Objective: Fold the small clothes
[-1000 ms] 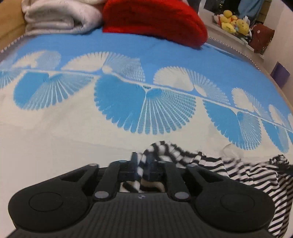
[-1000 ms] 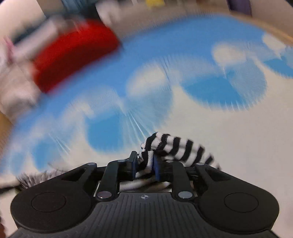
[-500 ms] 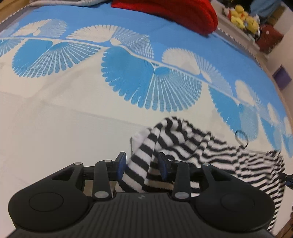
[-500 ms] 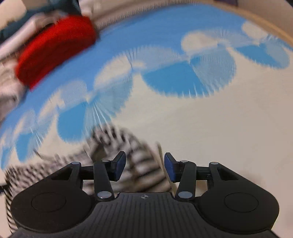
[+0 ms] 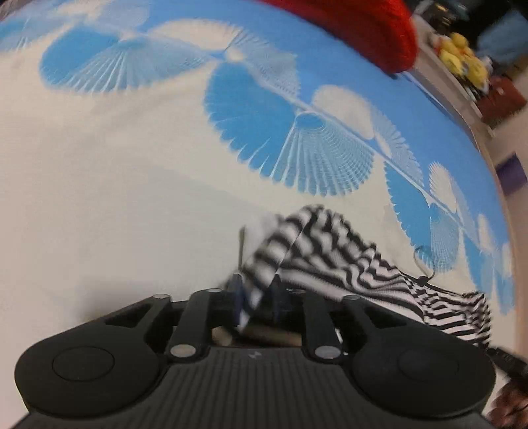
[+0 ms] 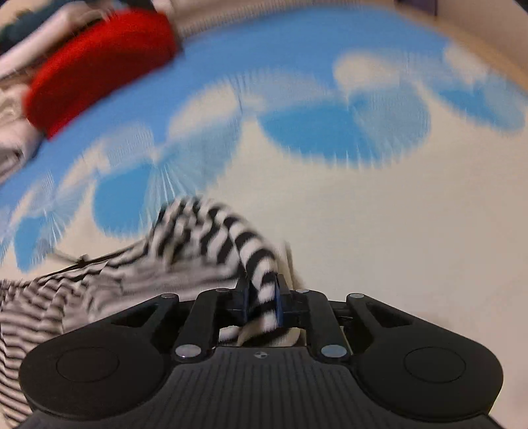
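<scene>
A black-and-white striped garment (image 5: 336, 260) lies crumpled on the bed's blue-and-cream cover (image 5: 132, 184). My left gripper (image 5: 255, 297) is shut on one edge of it, and the cloth trails off to the right. In the right wrist view my right gripper (image 6: 260, 298) is shut on another striped edge of the garment (image 6: 184, 241), and the cloth spreads away to the left. A thin cord with a ring (image 5: 425, 260) lies on the garment's far side. Both views are blurred by motion.
A red knitted item (image 5: 356, 26) lies at the far side of the bed and also shows in the right wrist view (image 6: 99, 62). Pale folded cloth (image 6: 13, 109) sits beside it. Yellow plush toys (image 5: 462, 62) sit on a ledge beyond the bed's right edge.
Both grippers let go of the garment half a second ago and have shut on it again. The garment now lies lower and more spread on the cover.
</scene>
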